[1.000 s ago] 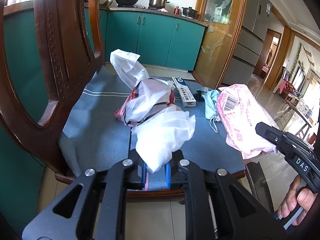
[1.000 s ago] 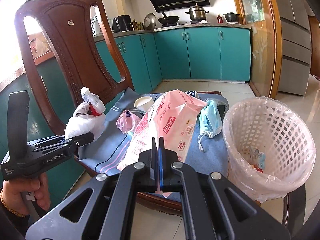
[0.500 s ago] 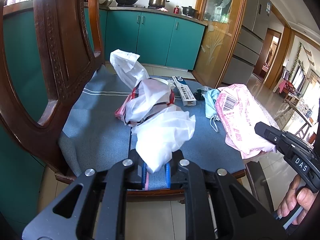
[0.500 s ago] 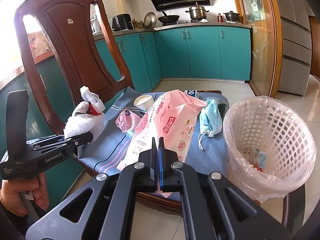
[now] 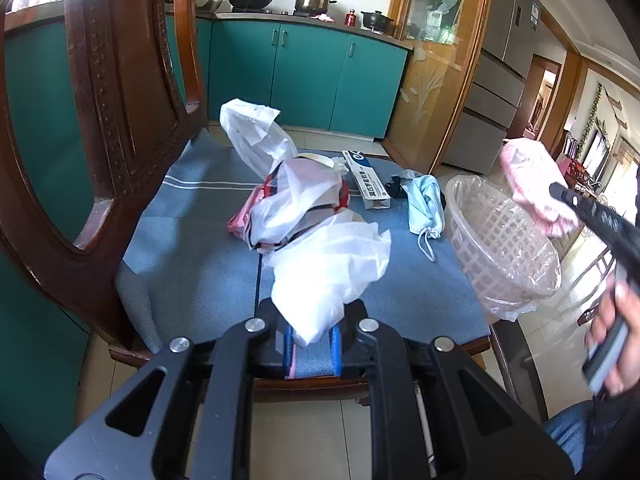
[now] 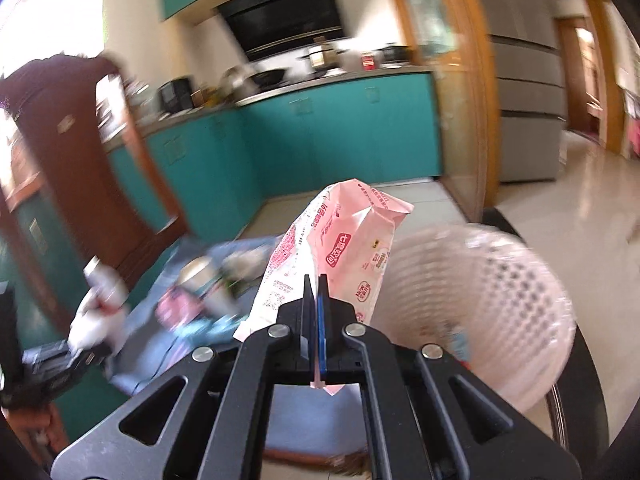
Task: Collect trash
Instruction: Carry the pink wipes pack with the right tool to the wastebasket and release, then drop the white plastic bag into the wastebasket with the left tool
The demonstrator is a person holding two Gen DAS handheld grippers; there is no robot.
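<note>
Pink wrapper (image 6: pixel 340 248): clamped in my right gripper (image 6: pixel 316 292), lifted beside the bin (image 5: pixel 500 248).
White bag (image 5: pixel 328 264): pinched in my left gripper (image 5: pixel 312 332).
Left on the cushion (image 5: pixel 192 264): mask (image 5: pixel 426 204), box (image 5: pixel 368 180).

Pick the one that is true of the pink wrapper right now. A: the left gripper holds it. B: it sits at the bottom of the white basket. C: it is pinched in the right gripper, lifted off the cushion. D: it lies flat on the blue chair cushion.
C: the right gripper is shut on the pink wrapper, held up beside the white basket, while the left gripper clamps a white plastic bag.
</note>
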